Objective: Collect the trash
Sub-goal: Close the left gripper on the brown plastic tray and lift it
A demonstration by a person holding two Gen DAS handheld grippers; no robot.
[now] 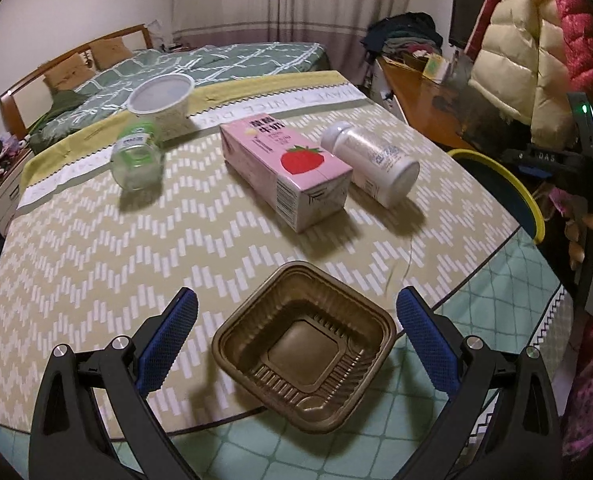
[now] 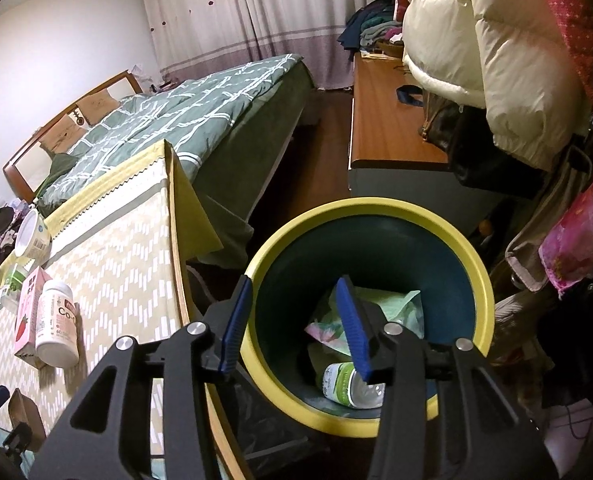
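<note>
The table [image 1: 96,248] carries a chevron-patterned cloth and stands beside a bed [image 1: 224,60] with a green quilt, in a room with curtains. The left gripper [image 1: 296,320] is spread wide around a brown plastic tray [image 1: 304,344] at the table's near edge, pads clear of it. The right gripper [image 2: 294,308] hangs parted and empty over the yellow-rimmed bin [image 2: 448,236], where a bottle [image 2: 344,384] lies among wrappers.

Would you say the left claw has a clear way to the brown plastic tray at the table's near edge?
Probably yes. The left claw is open with the brown tray lying between its fingers, nothing covering it; the pink carton lies well behind.
</note>
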